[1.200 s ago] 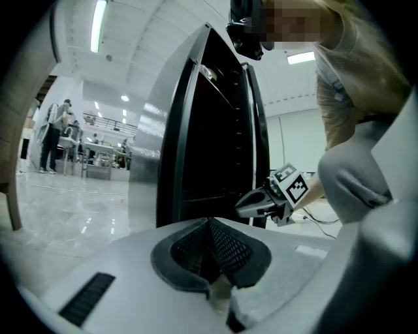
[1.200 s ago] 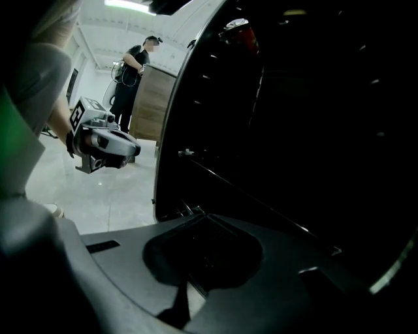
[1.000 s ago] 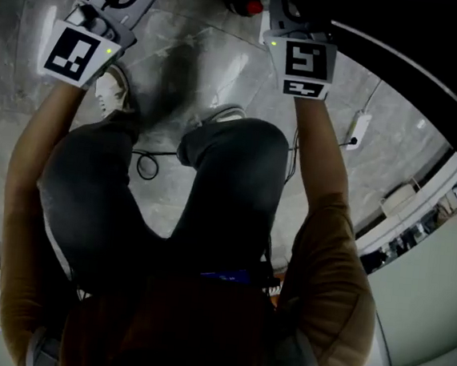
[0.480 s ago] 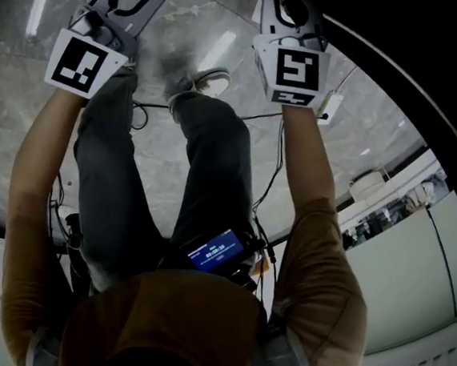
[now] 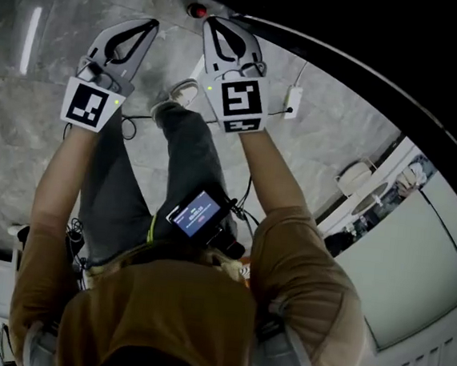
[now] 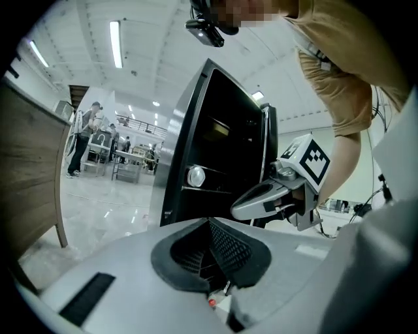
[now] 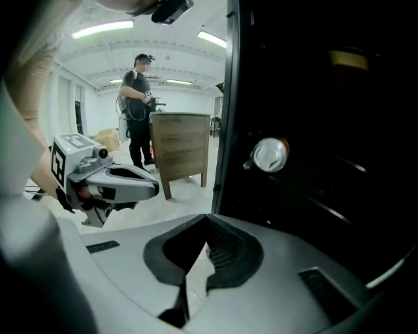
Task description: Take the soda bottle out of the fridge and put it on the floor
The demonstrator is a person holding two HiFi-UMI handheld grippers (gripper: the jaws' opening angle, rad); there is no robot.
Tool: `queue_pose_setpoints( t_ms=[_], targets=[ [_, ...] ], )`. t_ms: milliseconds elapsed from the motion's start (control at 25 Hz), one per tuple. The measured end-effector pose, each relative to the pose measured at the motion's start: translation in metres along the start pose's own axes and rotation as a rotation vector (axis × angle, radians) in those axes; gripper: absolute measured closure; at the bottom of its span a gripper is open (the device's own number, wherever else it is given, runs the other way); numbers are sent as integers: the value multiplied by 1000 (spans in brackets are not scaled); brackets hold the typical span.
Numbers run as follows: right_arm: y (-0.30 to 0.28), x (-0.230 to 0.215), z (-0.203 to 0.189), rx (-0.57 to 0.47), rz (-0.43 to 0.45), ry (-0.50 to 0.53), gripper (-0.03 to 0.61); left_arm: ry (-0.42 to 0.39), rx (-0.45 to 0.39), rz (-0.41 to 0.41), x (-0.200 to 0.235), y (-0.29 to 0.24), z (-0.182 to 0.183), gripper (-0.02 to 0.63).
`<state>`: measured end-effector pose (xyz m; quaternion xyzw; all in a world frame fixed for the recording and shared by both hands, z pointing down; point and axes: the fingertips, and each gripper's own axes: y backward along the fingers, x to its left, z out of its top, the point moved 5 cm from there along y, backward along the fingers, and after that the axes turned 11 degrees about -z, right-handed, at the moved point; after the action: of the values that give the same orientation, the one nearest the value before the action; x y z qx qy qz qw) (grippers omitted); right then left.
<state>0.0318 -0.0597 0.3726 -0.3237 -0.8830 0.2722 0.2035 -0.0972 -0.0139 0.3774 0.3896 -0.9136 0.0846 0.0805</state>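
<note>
The left gripper [image 5: 149, 26] and right gripper [image 5: 213, 24] are both held up facing the black fridge [image 7: 313, 98], each with its 2 jaws pressed together on nothing. The soda bottle [image 7: 271, 154] looks to be that round pale end with a reddish rim, inside the fridge near its front edge, clear of both.

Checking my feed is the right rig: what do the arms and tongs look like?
The left tongs and right tongs are pale grey with black-lined loops; each carries a white cube with black square markers. The sleeves are brown.
</note>
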Motion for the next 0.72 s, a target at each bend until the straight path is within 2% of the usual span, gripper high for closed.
queue_pose_setpoints(
  t_ms=[160,360,560,720],
  targets=[
    [54,-28,54,-37,-60,-38,577,25,-38,16,-16,-6,72,612],
    [121,-57,106,-76,-166,-137,577,10,-80,-41,-51,-13,145,612],
    [207,-70,138,-99,-236,-183,577,39,-90,-85,-107,-8,205,612],
    [275,-89,158,-130,-335,-263,577,-6,-86,-172,-141,-10,272,612]
  ],
)
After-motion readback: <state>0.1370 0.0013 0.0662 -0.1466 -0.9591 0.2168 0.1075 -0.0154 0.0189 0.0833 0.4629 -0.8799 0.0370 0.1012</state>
